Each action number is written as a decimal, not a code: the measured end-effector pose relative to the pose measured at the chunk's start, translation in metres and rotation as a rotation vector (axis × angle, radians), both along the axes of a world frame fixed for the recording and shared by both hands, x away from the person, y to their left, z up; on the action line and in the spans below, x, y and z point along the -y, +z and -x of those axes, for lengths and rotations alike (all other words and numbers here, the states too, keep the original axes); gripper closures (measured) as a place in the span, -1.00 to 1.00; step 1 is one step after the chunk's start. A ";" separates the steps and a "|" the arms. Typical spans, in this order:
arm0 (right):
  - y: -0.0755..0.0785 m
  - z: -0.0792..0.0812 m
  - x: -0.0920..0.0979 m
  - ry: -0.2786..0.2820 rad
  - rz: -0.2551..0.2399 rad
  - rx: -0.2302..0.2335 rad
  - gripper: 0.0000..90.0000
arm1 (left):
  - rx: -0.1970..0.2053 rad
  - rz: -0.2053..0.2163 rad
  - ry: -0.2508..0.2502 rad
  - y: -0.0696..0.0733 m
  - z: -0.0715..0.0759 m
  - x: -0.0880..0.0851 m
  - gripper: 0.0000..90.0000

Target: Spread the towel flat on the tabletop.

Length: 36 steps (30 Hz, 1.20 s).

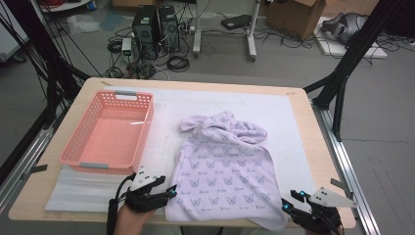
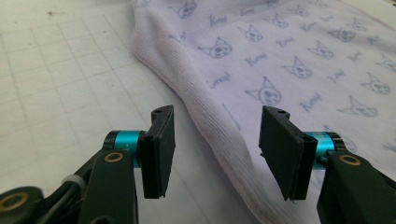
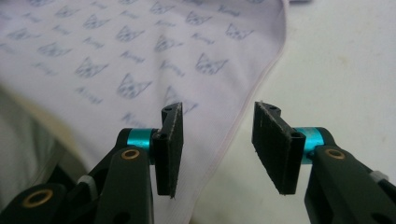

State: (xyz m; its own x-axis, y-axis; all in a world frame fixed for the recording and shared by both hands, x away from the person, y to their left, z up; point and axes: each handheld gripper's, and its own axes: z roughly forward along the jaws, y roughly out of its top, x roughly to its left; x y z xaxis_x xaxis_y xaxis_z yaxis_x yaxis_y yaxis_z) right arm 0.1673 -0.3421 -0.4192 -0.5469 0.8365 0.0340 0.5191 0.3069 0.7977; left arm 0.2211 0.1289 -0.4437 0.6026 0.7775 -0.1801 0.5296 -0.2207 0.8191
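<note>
Both grippers, left gripper (image 1: 169, 191) and right gripper (image 1: 289, 201), hover with fingers spread at the near corners of the lilac garment (image 1: 222, 171), gripping nothing.

The garment (image 1: 222, 169) was soft ribbed cloth, the basket (image 1: 78, 144) glossy plastic, the mat (image 1: 288, 117) matt, the table (image 1: 313, 142) smooth wood.

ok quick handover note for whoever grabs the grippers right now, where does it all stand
Left gripper: jaws open, nothing held, at the near left hem of the garment.
Right gripper: jaws open, nothing held, at the near right corner of it.
Garment: lilac, cat print, lying spread on the white mat, far end bunched up.
Basket: pink, to the left of the garment, nothing in it.
Done: near part lies fairly flat.
Left, probably: tidy or fold the bunched far end, then put it in the basket.
</note>
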 end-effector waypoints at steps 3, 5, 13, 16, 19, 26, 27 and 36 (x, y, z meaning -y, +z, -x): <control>-0.007 -0.020 -0.005 -0.019 0.034 -0.018 0.19 | -0.043 -0.010 -0.009 -0.006 -0.014 0.007 0.01; -0.012 -0.034 -0.009 -0.029 0.051 -0.025 0.20 | -0.029 -0.041 -0.012 -0.008 -0.017 0.014 0.03; -0.028 -0.087 -0.017 -0.028 0.035 -0.082 0.60 | -0.030 -0.073 0.031 -0.004 -0.046 0.019 0.90; -0.029 -0.102 -0.016 -0.014 0.008 -0.076 0.93 | -0.030 -0.069 0.061 -0.001 -0.065 0.022 0.90; -0.031 -0.116 -0.017 -0.058 0.006 -0.046 0.94 | -0.022 -0.051 0.120 0.001 -0.082 0.021 0.90; -0.030 -0.148 -0.019 -0.175 0.051 0.028 0.94 | 0.058 -0.087 0.155 -0.005 -0.103 0.021 0.90; -0.030 -0.151 -0.020 -0.189 0.062 0.034 0.94 | 0.057 -0.085 0.157 -0.006 -0.104 0.022 0.89; -0.025 -0.146 -0.023 -0.205 0.071 0.057 0.54 | 0.055 -0.036 0.074 0.001 -0.078 0.016 0.12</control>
State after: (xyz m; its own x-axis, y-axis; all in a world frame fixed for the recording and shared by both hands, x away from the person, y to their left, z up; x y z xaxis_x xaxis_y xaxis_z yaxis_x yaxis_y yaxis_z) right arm 0.3134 -0.3189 -0.4442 -0.3644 0.9297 -0.0545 0.5315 0.2557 0.8076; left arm 0.2992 0.1125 -0.4432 0.5515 0.8256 -0.1194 0.5001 -0.2126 0.8394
